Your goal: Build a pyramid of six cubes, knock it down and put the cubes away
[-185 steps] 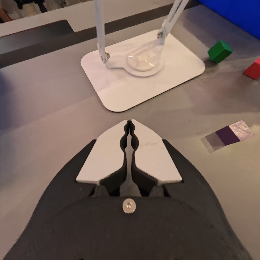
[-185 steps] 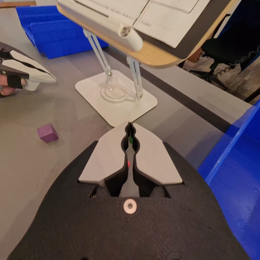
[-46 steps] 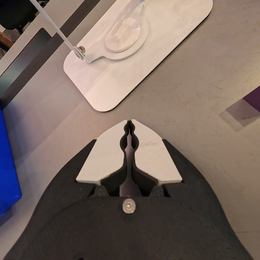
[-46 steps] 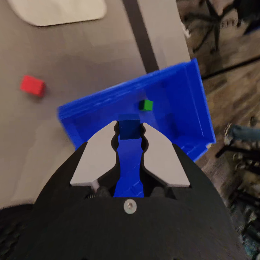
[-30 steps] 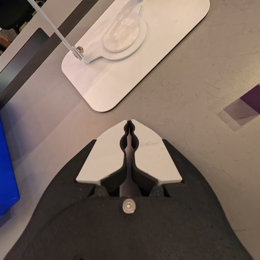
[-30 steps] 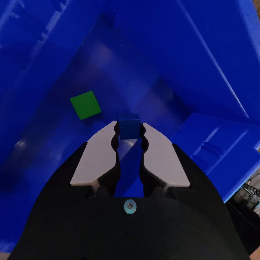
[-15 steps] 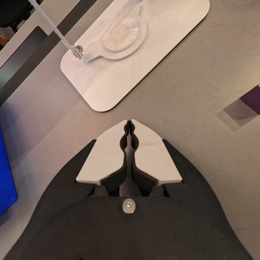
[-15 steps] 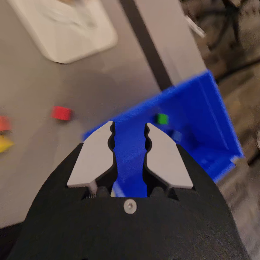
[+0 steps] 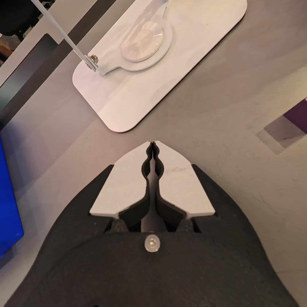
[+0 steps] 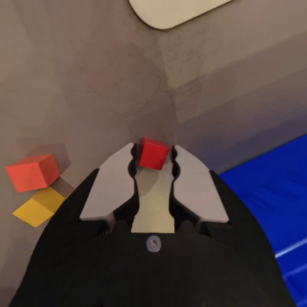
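Note:
In the right wrist view my right gripper (image 10: 153,147) is open, low over the grey table. A red cube (image 10: 152,153) stands between its fingertips, with a gap on each side; the pads do not press it. An orange cube (image 10: 32,172) and a yellow cube (image 10: 39,206) lie touching each other at the left. In the left wrist view my left gripper (image 9: 152,142) is shut with nothing between its fingers, over bare table. A purple cube (image 9: 297,116) shows partly at the right edge.
A blue bin (image 10: 269,199) lies at the right of the right gripper. Another blue bin (image 9: 8,191) is at the left edge of the left wrist view. A white stand base (image 9: 149,66) with thin arms lies ahead of the left gripper; its corner (image 10: 166,13) shows at top. About 30 cm separates my left fingertips from my right.
My right gripper let the blue cube go into the blue bin beside a green cube, swung left out of the bin and came down around the red cube. The left gripper barely moved.

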{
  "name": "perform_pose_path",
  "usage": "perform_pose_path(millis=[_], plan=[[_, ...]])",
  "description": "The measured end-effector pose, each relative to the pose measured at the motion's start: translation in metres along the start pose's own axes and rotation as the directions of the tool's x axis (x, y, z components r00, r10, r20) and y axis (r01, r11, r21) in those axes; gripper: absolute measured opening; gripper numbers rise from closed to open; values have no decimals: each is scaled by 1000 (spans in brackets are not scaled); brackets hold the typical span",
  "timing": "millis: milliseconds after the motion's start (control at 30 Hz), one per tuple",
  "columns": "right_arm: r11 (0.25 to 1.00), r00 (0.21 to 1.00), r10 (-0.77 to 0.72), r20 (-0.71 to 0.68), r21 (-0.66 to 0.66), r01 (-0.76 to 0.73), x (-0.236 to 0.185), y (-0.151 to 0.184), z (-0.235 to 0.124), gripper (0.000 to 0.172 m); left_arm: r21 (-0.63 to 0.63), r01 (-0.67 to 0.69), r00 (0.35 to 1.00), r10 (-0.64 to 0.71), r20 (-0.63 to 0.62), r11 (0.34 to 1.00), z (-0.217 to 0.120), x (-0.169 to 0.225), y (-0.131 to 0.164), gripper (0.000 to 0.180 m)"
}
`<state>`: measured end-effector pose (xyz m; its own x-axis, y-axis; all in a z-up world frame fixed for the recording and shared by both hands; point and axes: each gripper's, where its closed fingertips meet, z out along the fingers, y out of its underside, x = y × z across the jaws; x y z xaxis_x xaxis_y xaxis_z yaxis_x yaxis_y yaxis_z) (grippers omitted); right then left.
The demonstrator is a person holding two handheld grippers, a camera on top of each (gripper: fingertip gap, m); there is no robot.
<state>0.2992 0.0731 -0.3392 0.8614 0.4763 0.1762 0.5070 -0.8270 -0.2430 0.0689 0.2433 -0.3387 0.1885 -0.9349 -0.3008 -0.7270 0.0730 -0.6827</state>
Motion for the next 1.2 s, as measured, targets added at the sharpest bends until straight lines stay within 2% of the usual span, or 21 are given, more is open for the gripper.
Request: perform_pose_path(millis=[33,133,233,367,433,500,633,733,833,900,933,1067,1133,1200], plan=[[1000,1000,-2,13,14,2,-2,-3,1,31,0,1,1000,-1,-3,1000,0,0,0,0],[999,998,-31,45,16,31,-9,-4,-4,30,0,3,1000,-3,-12,1000,0,1,0,0],[992,998,-29,48,123,23,-4,-14,-40,30,2,2,1000,-2,-17,1000,0,1,0,0],[951,989,118,-91,298,-86,65,-13,-117,30,1,4,1000,-4,-20,1000,0,2,0,0],[935,966,215,-144,316,-161,110,1,-131,30,0,7,1000,-7,-23,1000,0,2,0,0],[928,947,287,-146,288,-237,145,16,-121,30,1,7,1000,-7,-21,1000,0,1,0,0],[933,932,349,-101,132,-335,180,43,-56,30,2,1,1000,-1,-15,1000,0,1,0,0],[928,926,372,-61,67,-368,186,50,-16,30,2,0,1000,0,-15,1000,0,1,0,0],[918,917,397,-47,50,-394,190,53,7,31,1,4,1000,-4,-21,1000,0,1,0,0],[914,911,404,-81,56,-401,196,55,6,53,1,6,1000,-6,-24,1000,0,1,0,0],[915,909,402,-108,72,-396,199,55,-2,59,1,6,1000,-6,-26,1000,0,2,0,0],[922,919,357,-166,220,-319,184,39,-74,47,1,9,999,-9,-37,1000,0,2,0,0],[922,951,273,-142,323,-216,145,19,-118,41,0,12,999,-12,-40,1000,0,2,0,0],[924,990,125,-70,371,-90,84,2,-144,38,0,15,999,-15,-43,1000,0,2,0,0]])
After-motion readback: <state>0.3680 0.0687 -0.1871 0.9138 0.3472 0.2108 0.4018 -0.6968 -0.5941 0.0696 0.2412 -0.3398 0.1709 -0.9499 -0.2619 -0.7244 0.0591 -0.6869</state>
